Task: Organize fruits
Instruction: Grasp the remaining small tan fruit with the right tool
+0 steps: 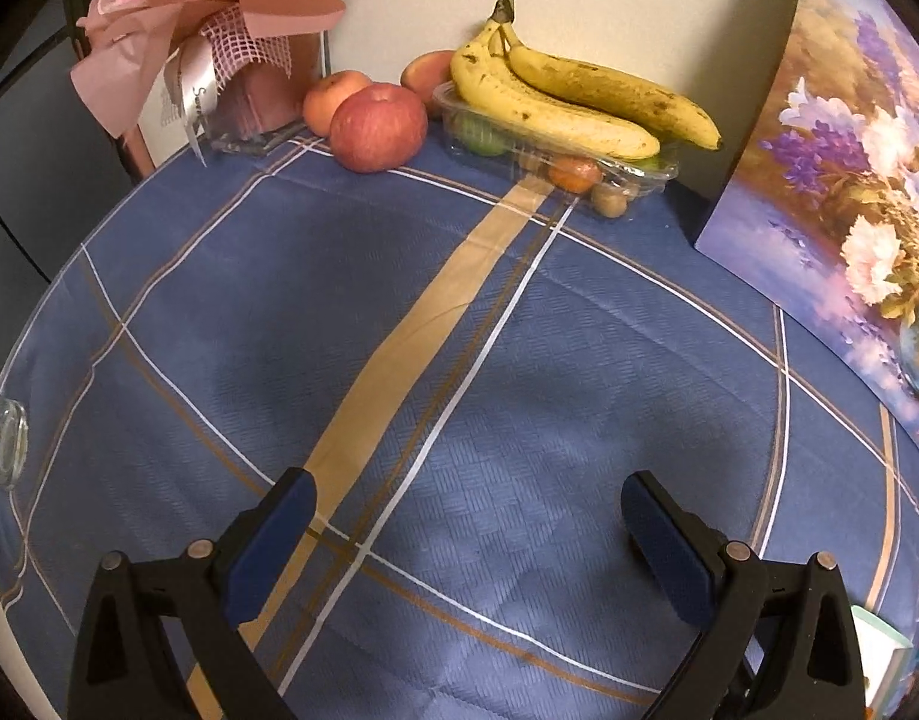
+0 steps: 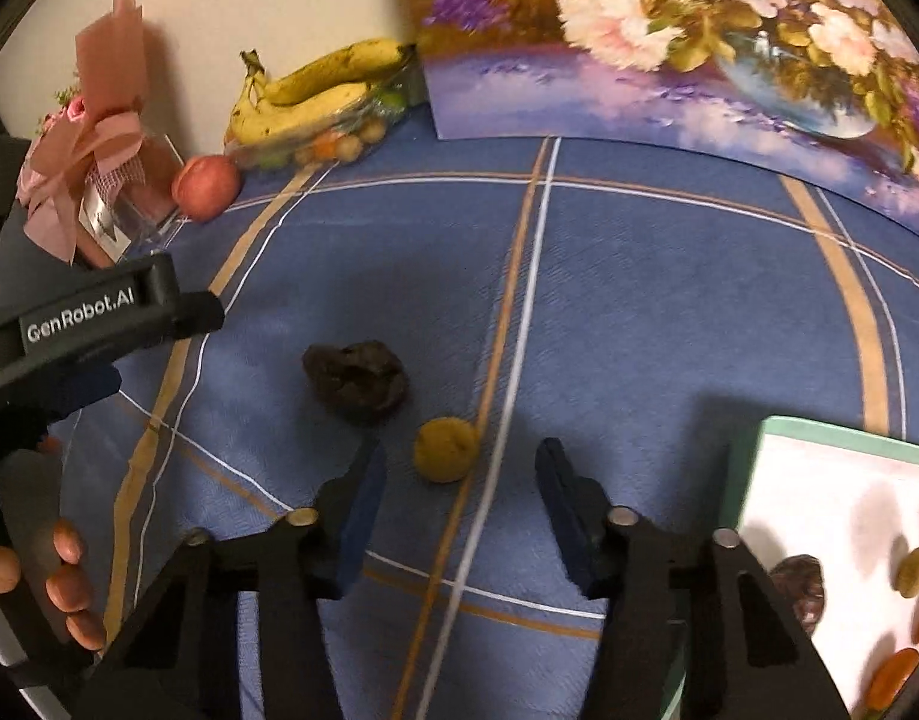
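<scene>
Now reaching with right claw (image 2: 456, 474), fingers apart and empty, just short of small yellow fruit (image 2: 446, 450) mid-surface beside dark wrinkled fruit (image 2: 357, 381). Left claw (image 1: 465, 531) wide apart, holding nothing. Next, probably: ease forward, straddle yellow fruit, clamp, carry to white tray (image 2: 819, 492) at right edge.

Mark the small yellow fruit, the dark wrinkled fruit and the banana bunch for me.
small yellow fruit (image 2: 446, 450): right wrist view, its round middle.
dark wrinkled fruit (image 2: 356, 381): right wrist view, centre of its top.
banana bunch (image 1: 555, 114): left wrist view, front banana's midsection.
</scene>
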`<control>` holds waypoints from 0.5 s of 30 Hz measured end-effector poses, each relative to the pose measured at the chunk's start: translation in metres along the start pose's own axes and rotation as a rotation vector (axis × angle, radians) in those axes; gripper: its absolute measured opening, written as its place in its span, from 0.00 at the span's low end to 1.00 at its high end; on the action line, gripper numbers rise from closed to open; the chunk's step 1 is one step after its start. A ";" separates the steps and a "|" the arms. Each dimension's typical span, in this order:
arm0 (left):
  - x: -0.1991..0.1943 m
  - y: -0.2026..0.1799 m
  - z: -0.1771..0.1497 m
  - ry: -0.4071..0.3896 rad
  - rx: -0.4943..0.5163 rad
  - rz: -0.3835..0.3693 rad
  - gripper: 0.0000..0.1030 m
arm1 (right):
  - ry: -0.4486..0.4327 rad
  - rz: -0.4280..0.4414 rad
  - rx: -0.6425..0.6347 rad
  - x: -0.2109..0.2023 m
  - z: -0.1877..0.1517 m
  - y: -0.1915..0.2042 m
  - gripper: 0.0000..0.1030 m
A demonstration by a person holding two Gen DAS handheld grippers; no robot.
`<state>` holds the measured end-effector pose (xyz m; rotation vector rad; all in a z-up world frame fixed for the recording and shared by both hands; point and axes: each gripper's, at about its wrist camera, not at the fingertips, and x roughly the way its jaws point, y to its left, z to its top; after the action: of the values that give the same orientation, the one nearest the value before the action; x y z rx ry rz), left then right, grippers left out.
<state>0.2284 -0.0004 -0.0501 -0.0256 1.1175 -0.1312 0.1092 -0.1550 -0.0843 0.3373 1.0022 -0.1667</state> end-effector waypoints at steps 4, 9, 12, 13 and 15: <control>0.005 0.000 0.001 0.011 0.000 -0.001 1.00 | 0.016 -0.005 0.000 0.007 -0.001 0.001 0.38; 0.005 0.001 0.000 0.009 -0.007 -0.004 1.00 | 0.019 -0.003 0.006 0.010 -0.001 0.000 0.31; 0.005 -0.001 -0.001 0.009 -0.003 -0.007 1.00 | 0.020 0.011 0.010 0.011 -0.001 -0.001 0.27; 0.005 -0.002 -0.001 0.009 -0.002 -0.008 1.00 | 0.020 0.016 0.013 0.011 -0.001 -0.002 0.25; 0.004 -0.003 -0.002 0.010 -0.004 -0.012 1.00 | 0.021 0.023 0.019 0.011 0.000 -0.003 0.25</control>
<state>0.2283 -0.0038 -0.0547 -0.0349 1.1276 -0.1402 0.1143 -0.1574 -0.0947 0.3689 1.0174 -0.1524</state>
